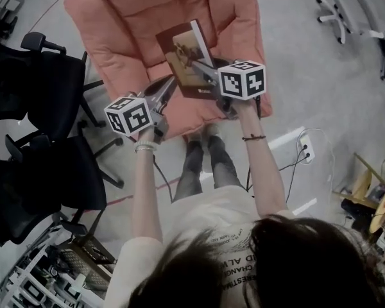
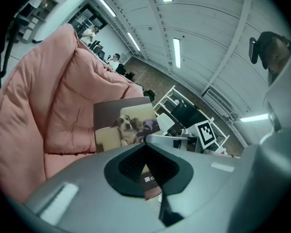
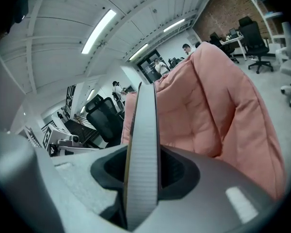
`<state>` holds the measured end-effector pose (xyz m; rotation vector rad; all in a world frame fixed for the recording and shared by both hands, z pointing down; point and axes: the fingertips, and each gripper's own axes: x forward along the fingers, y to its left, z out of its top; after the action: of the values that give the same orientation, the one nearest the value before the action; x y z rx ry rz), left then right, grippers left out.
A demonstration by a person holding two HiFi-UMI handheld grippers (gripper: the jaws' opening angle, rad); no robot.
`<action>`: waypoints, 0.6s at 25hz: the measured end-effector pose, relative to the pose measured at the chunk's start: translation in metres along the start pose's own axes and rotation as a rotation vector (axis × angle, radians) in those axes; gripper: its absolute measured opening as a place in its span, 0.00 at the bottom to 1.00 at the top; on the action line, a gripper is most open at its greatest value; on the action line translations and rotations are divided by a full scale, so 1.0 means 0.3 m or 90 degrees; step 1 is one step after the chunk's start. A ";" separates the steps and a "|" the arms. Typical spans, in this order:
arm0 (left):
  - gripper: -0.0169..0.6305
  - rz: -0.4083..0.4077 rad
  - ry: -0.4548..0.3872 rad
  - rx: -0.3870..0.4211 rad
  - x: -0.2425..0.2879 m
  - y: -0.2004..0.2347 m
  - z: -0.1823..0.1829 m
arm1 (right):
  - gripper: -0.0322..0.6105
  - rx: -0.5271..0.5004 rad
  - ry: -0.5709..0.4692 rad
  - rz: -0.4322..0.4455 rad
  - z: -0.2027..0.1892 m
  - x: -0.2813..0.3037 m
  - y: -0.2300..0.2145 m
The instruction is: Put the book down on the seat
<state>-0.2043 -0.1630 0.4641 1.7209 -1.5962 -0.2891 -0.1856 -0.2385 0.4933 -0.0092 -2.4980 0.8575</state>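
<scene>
A book (image 1: 186,53) with a dog photo on its cover hangs tilted just over the seat of a pink padded chair (image 1: 115,31). My right gripper (image 1: 202,69) is shut on the book's near right edge. In the right gripper view the book (image 3: 144,110) stands edge-on between the jaws, in front of the pink chair (image 3: 218,106). My left gripper (image 1: 170,85) points at the book's near left corner, its tips together and holding nothing. From the left gripper (image 2: 145,147) the book's cover (image 2: 126,125) faces me against the chair (image 2: 53,110).
Black office chairs (image 1: 45,95) stand close on the left of the pink chair. A white power strip (image 1: 305,149) with cables lies on the floor to the right. Grey chairs (image 1: 359,5) are at the far right. The person's legs (image 1: 205,165) stand at the seat's front edge.
</scene>
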 end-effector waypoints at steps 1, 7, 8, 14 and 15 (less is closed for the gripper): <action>0.03 0.004 0.003 0.000 0.012 0.014 -0.008 | 0.28 0.003 0.005 0.004 -0.011 0.014 -0.016; 0.03 0.021 0.029 -0.022 0.068 0.117 -0.103 | 0.28 0.003 0.027 0.022 -0.075 0.118 -0.098; 0.03 0.018 0.034 -0.032 0.078 0.127 -0.129 | 0.28 0.007 0.033 0.023 -0.098 0.129 -0.117; 0.03 0.030 0.057 -0.054 0.146 0.276 -0.229 | 0.28 0.003 0.073 0.017 -0.207 0.258 -0.224; 0.03 0.030 0.064 -0.060 0.157 0.296 -0.248 | 0.28 0.001 0.083 0.018 -0.233 0.280 -0.234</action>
<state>-0.2157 -0.1732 0.5883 1.5998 -1.5239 -0.2469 -0.2169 -0.2409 0.6193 -0.0974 -2.3798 0.8431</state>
